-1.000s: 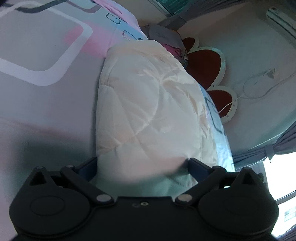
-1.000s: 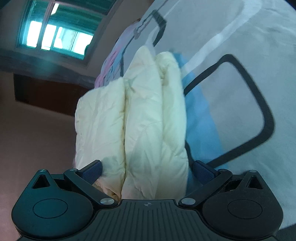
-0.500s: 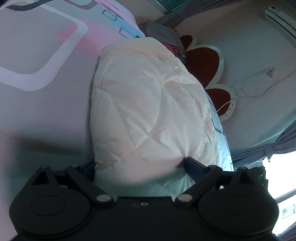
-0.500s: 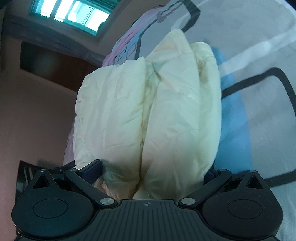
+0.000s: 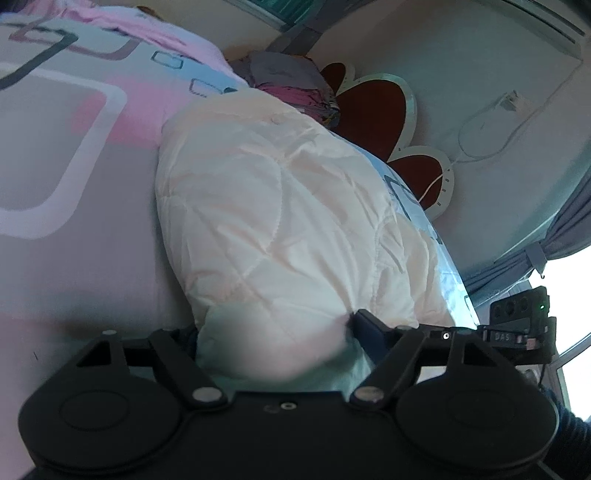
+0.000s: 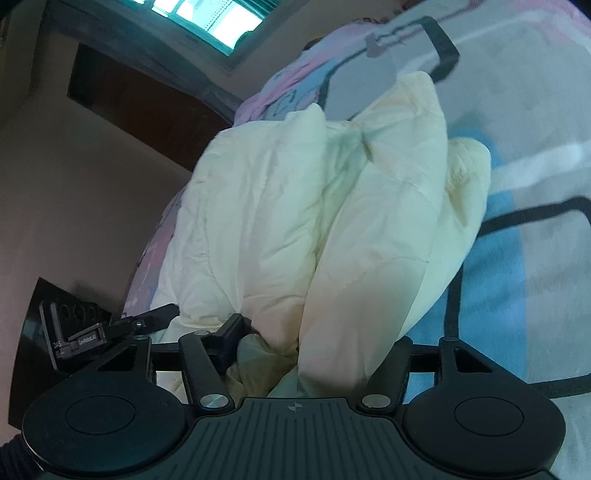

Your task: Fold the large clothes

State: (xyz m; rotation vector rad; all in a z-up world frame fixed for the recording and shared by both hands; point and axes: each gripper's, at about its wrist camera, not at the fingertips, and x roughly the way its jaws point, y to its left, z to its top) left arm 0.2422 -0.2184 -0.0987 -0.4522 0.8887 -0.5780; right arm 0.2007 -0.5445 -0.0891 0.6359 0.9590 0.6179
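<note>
A thick cream quilted garment (image 5: 280, 221) lies folded in a bundle on the patterned bed sheet (image 5: 66, 184). My left gripper (image 5: 275, 332) is shut on its near end, the padding bulging between the fingers. In the right wrist view the same garment (image 6: 332, 229) shows as three puffy layers stacked side by side. My right gripper (image 6: 314, 339) is shut on the near end of those layers; its right finger is hidden by the fabric. The other gripper (image 6: 110, 328) shows at the left, close beside it.
A pile of grey and pink clothes (image 5: 291, 81) lies at the far end of the bed by the red flower-shaped headboard (image 5: 373, 110). A wall with a cable (image 5: 491, 122) and curtains (image 5: 569, 229) stand right. A dark cabinet (image 6: 140, 110) and a window (image 6: 214, 18) lie beyond the bed.
Both grippers have swung with the bundle held: the garment has turned and lifted in view, its layers spreading apart. The other gripper has come into view in each wrist view.
</note>
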